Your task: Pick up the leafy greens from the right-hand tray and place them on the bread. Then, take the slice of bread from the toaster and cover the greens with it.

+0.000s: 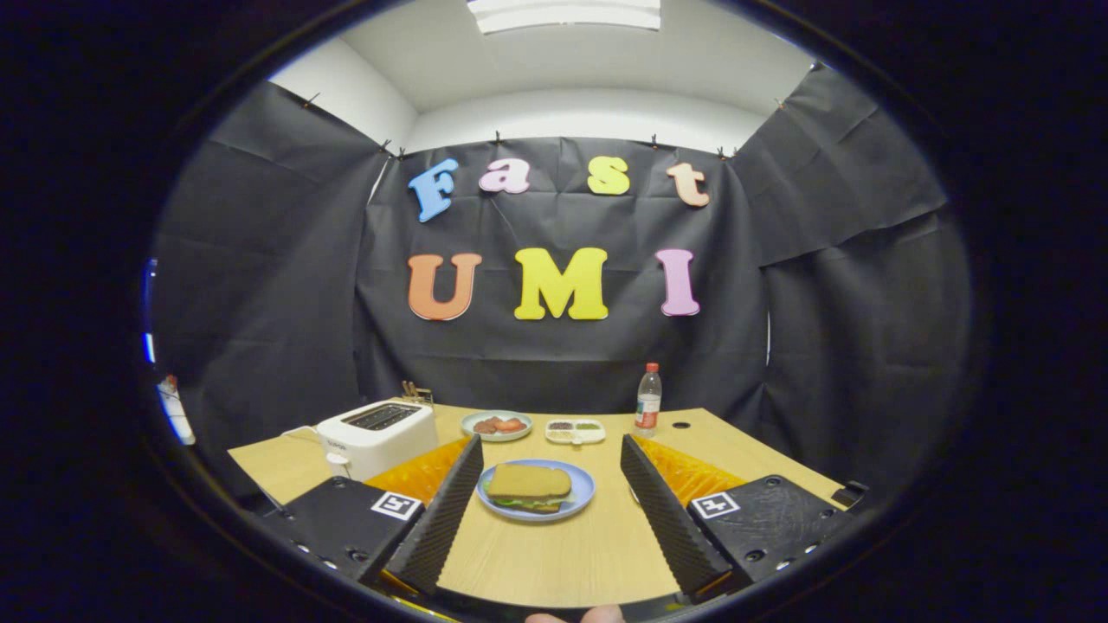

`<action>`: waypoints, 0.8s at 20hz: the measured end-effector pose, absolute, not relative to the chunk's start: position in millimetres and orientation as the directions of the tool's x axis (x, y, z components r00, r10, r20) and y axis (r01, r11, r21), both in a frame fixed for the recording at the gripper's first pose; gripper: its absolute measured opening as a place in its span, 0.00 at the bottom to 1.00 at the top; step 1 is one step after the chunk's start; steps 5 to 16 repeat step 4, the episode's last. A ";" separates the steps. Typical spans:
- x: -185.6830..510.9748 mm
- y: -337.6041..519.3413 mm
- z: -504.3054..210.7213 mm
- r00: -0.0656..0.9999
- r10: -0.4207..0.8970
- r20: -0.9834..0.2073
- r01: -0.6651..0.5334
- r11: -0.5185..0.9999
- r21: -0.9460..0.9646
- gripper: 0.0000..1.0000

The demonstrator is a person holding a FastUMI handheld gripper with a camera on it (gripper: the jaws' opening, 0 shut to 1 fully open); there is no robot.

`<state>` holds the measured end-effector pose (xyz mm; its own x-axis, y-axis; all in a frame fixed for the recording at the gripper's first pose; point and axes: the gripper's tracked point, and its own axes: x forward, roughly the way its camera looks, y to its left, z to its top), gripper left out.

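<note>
A blue plate [578, 500] sits on the wooden table between and just ahead of my fingers. On it lies a slice of brown bread [530, 480] covering leafy greens [518, 503], whose green edge peeks out along the front. The white toaster [375, 435] stands beyond my left finger with its slots dark. The white divided tray [575, 431] lies farther back, past the plate. My gripper [548, 510] is open, held back from the plate, with nothing between its fingers.
A round plate [496, 425] with reddish food sits beside the toaster. A plastic bottle [647, 401] with a red cap stands at the back right near a hole in the tabletop. A fingertip [578, 615] shows below the gripper.
</note>
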<state>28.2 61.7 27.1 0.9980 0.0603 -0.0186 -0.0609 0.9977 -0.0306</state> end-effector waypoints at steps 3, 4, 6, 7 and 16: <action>28.1 58.9 24.0 0.998 0.057 -0.024 -0.058 0.998 -0.016 0.97; 27.9 57.4 23.3 0.998 0.055 -0.026 -0.056 0.998 -0.014 0.97; 27.9 57.4 23.3 0.998 0.055 -0.026 -0.056 0.998 -0.014 0.97; 27.9 57.4 23.3 0.998 0.055 -0.026 -0.056 0.998 -0.014 0.97; 27.9 57.4 23.3 0.998 0.055 -0.026 -0.056 0.998 -0.014 0.97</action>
